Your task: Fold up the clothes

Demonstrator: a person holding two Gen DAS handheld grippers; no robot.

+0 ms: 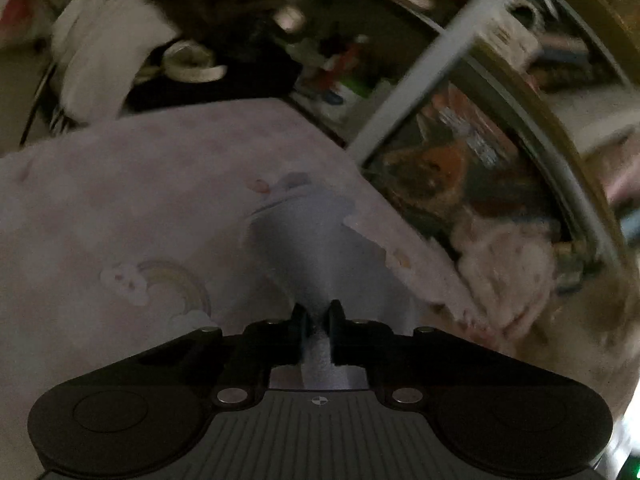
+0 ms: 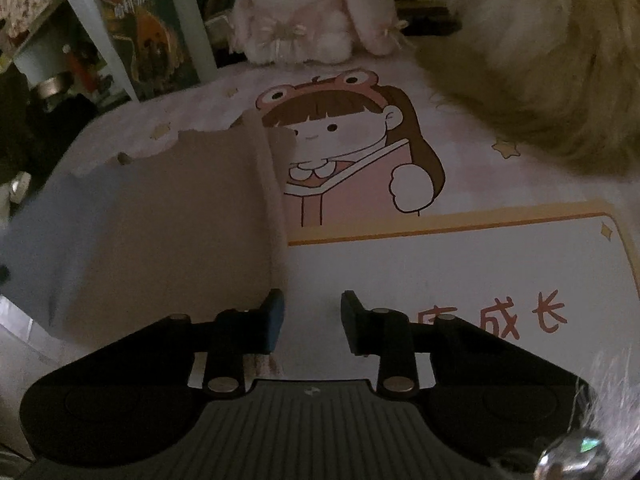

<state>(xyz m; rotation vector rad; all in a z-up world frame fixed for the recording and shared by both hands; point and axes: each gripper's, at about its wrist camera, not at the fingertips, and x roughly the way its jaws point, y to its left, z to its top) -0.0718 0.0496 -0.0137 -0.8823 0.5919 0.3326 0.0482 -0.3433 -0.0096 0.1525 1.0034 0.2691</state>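
A grey-blue garment (image 1: 308, 236) hangs stretched from my left gripper (image 1: 318, 316), which is shut on its edge, lifted above a pale pink printed bedsheet (image 1: 120, 208). In the right wrist view the same garment (image 2: 160, 224) lies on the left, grey-blue outside and brownish inside, with a ragged far edge. My right gripper (image 2: 312, 320) is open; its left finger (image 2: 274, 316) touches the garment's near right corner, the right finger over bare sheet (image 2: 460, 256).
A pink plush rabbit (image 2: 304, 12) sits at the far edge of the bed. A fluffy beige mass (image 2: 540, 72) fills the far right. A shelf with books (image 2: 148, 40) stands at the far left; it also shows in the left wrist view (image 1: 460, 152).
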